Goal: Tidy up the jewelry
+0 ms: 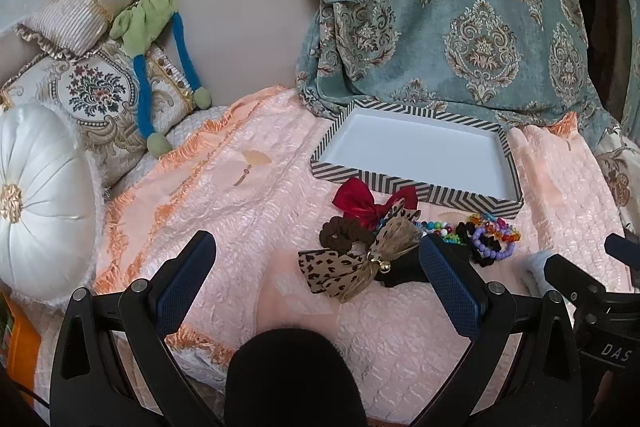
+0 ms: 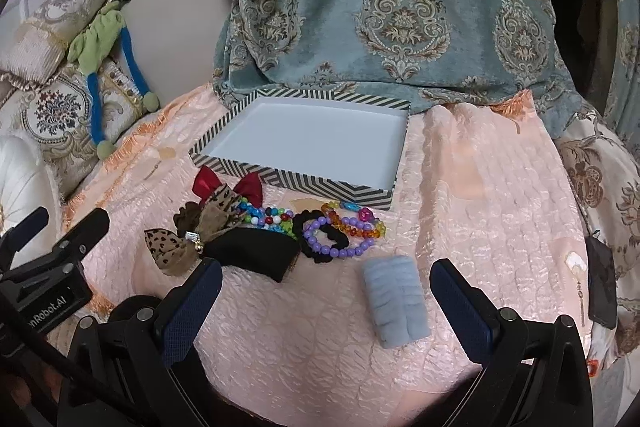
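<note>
Your left gripper (image 1: pixel 318 259) gapes wide, holding nothing. Your right gripper (image 2: pixel 326 285) likewise, straddling the blue-grey fuzzy band (image 2: pixel 394 301). Beaded bracelets (image 2: pixel 344 231) and bows (image 2: pixel 224 223) lie heaped just before the striped box (image 2: pixel 288 181) on the pink bedspread (image 2: pixel 480 211).

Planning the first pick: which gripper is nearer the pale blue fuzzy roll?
Right. The right gripper is open with the pale blue fuzzy roll between its fingers; the left gripper sits off to the roll's left, near the bows.

Soft, even daylight with faint shadows; the peach bedspread (image 2: pixel 460 211) shows a mild sheen, focus is sharp, and fisheye bending darkens both views' edges
</note>
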The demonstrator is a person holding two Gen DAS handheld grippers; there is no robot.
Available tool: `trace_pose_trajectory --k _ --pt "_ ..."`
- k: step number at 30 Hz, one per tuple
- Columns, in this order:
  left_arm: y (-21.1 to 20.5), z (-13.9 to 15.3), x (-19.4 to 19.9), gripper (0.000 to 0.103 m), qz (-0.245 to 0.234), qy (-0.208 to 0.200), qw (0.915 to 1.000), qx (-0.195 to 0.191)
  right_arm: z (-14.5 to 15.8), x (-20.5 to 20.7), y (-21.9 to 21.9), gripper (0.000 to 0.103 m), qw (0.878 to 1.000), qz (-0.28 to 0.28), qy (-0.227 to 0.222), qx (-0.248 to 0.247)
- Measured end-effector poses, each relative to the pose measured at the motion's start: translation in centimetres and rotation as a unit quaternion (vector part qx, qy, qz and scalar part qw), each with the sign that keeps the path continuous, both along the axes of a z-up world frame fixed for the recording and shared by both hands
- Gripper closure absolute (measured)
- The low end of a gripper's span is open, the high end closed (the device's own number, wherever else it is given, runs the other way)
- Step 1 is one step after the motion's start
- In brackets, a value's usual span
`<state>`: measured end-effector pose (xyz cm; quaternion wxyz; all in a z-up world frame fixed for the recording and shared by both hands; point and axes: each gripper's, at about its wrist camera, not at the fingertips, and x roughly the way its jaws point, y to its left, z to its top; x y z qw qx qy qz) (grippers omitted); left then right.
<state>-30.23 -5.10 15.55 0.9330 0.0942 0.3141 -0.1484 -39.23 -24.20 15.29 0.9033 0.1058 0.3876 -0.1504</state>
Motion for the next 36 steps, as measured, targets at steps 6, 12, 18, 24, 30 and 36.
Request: trace_pose_trajectory --k 6,12,18,24,30,36 --pt "-0.5 -0.6 0.0 0.001 -0.006 0.009 0.9999 0.0 -0.9 -0.1 -0.7 0.0 1.0 -0.012 0.015 -0.002" --pt "-1.6 -1.5 0.5 0.001 -0.013 0.019 0.9997 0.009 -1.7 0.3 -1.7 0.0 0.999 -0.023 0.027 0.004" --pt "-2.8 -2.0 1.6 0.001 -0.019 0.026 0.9994 0.015 -2.3 1.1 -2.7 0.0 0.999 -0.028 0.037 0.006" --pt "-3.5 -2.5 2.8 0.001 -0.019 0.033 0.9991 0.019 -2.6 1.6 -4.0 0.0 0.999 -0.03 0.037 0.005" --pt "-3.1 -3.0 4.7 0.001 -0.025 0.071 0.9972 0.004 -3.3 1.6 -6.0 0.0 0.998 -0.038 0.045 0.0" --pt "-1.9 -4.3 7.0 0.003 -0.026 0.12 0.9924 -0.009 -4.4 1.4 -7.4 0.014 0.998 -0.025 0.053 0.026"
